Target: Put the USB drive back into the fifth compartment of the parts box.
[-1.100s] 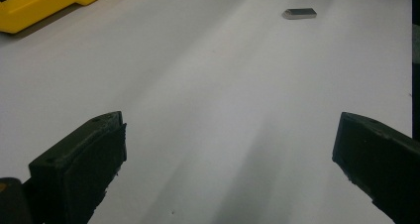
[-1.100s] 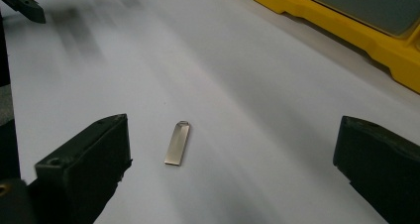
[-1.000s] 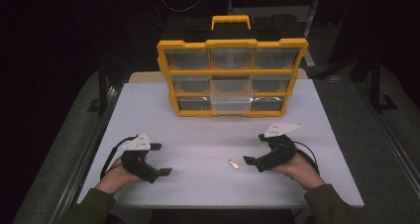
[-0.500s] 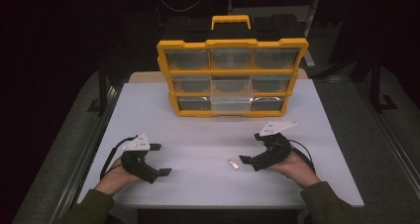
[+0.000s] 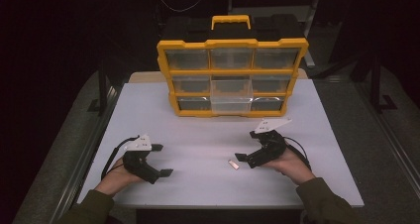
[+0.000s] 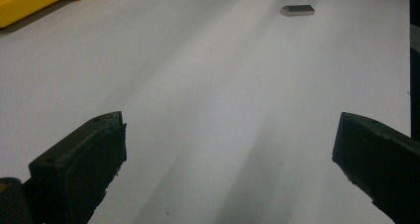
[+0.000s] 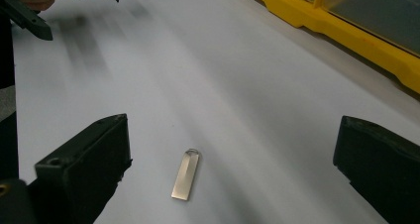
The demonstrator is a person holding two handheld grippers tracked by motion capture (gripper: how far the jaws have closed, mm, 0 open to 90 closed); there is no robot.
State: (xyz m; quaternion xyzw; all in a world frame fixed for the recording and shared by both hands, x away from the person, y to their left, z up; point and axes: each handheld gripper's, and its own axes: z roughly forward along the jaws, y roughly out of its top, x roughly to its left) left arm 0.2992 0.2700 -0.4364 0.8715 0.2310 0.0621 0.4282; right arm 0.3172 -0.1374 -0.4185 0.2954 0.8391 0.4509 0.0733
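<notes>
A small flat silver metal piece (image 5: 233, 164) lies on the white table, seen close in the right gripper view (image 7: 186, 174) and far off in the left gripper view (image 6: 297, 10). My right gripper (image 5: 246, 158) is open just right of the piece, and the piece lies between its wide-spread jaws (image 7: 233, 179), nearer the left one. My left gripper (image 5: 162, 160) rests open at the table's front left with nothing between its jaws (image 6: 230, 169). A yellow organiser (image 5: 232, 75) with clear drawers stands upright at the back.
The organiser's middle bottom drawer (image 5: 231, 104) sticks out a little. The white table top (image 5: 198, 135) ends in a front edge close to both hands. Dark floor and metal rails surround the table.
My right gripper has moved left toward the silver piece, so the piece now lies between its jaws. The left gripper has hardly moved.
</notes>
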